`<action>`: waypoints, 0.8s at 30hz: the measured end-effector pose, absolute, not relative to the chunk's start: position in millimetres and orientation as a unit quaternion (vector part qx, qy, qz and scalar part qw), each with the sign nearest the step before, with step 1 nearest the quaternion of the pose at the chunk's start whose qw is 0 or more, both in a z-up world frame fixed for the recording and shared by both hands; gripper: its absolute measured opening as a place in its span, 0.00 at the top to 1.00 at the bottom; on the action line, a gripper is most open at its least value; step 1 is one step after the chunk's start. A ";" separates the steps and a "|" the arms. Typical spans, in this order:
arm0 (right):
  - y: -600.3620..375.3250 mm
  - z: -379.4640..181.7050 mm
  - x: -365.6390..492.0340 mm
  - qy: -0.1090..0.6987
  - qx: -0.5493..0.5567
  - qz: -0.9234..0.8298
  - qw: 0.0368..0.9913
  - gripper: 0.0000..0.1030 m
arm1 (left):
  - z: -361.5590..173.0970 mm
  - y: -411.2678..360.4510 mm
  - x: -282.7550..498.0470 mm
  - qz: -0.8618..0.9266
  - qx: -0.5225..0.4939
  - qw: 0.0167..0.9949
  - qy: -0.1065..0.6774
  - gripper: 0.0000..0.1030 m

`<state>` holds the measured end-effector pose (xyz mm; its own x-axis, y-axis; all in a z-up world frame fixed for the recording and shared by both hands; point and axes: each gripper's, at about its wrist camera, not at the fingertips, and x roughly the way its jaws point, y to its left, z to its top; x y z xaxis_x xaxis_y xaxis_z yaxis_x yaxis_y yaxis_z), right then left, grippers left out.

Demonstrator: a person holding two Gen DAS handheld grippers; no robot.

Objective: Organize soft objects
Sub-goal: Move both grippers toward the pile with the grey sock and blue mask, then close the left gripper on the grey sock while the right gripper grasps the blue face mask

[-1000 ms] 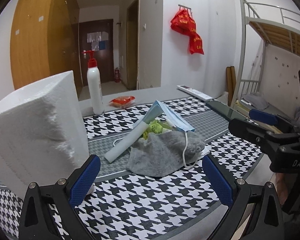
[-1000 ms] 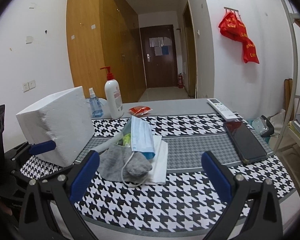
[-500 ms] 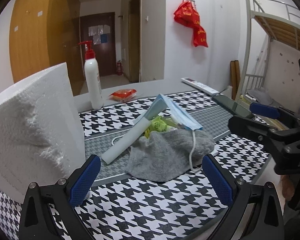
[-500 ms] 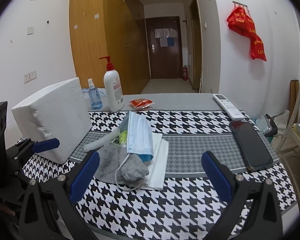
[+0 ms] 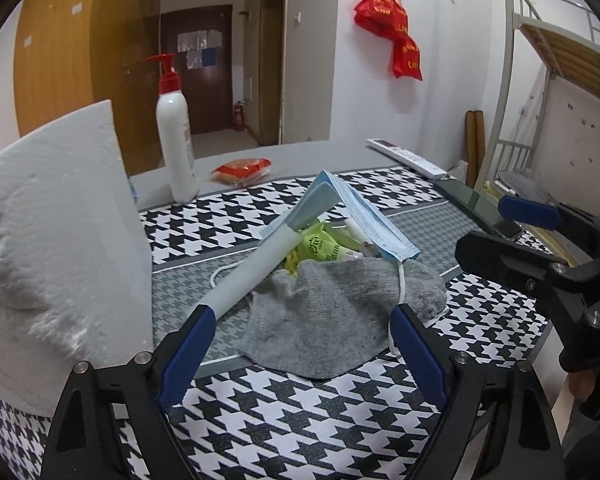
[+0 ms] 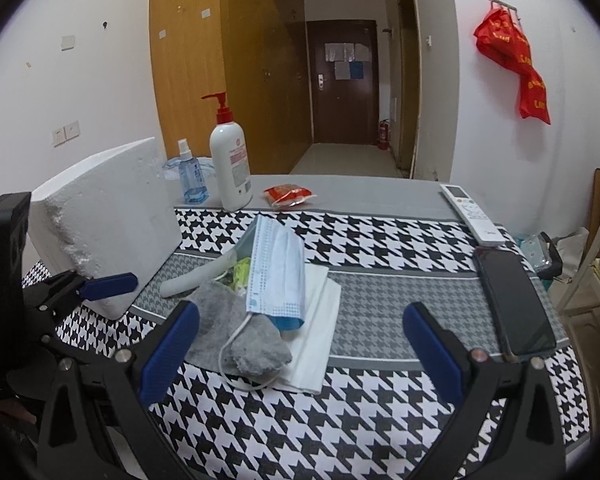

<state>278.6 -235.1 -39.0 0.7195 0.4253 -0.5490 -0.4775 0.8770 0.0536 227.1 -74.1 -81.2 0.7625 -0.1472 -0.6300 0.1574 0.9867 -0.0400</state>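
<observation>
One grey knitted sock [image 5: 332,312], one pleated blue face mask [image 6: 278,270] and one folded white cloth [image 6: 314,320] lie heaped on the bench [image 6: 380,420], left gripper [image 5: 300,356] and right gripper [image 6: 300,352] both spread wide, empty.

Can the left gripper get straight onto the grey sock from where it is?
Probably yes. The left gripper is open, the grey sock lies right ahead between its fingers, near edge uncovered. The face mask leans on the far part, its ear loop crossing the sock.

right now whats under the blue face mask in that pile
The face mask tents over a green packet, leaning on a white tube. Its lower edge lies on a gray sock and folded white tissue. Anything deeper is covered.
</observation>
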 end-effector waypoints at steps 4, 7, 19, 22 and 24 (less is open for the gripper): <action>-231.2 -37.5 283.4 0.284 -0.057 0.243 0.926 0.00 | -85.9 -73.6 235.3 -0.098 -0.014 0.931 0.353 0.25; -230.3 -36.9 284.8 0.284 -0.059 0.249 0.924 0.00 | -90.4 -71.3 244.6 -0.087 -0.017 0.925 0.369 0.32; -216.5 -43.9 304.4 0.313 -0.066 0.264 0.910 0.00 | -101.6 -77.1 259.7 -0.099 -0.009 0.911 0.400 0.50; -209.5 -45.0 308.0 0.319 -0.073 0.270 0.906 0.00 | -104.1 -74.4 262.1 -0.100 -0.014 0.908 0.406 0.54; -206.5 -46.2 311.4 0.322 -0.079 0.271 0.903 0.00 | -106.3 -72.5 265.2 -0.104 -0.022 0.905 0.412 0.54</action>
<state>311.4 -206.5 -46.2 0.6448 0.4392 -0.6255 -0.5411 0.8403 0.0323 265.2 -72.5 -106.3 0.6384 -0.2059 -0.7416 0.1698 0.9775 -0.1252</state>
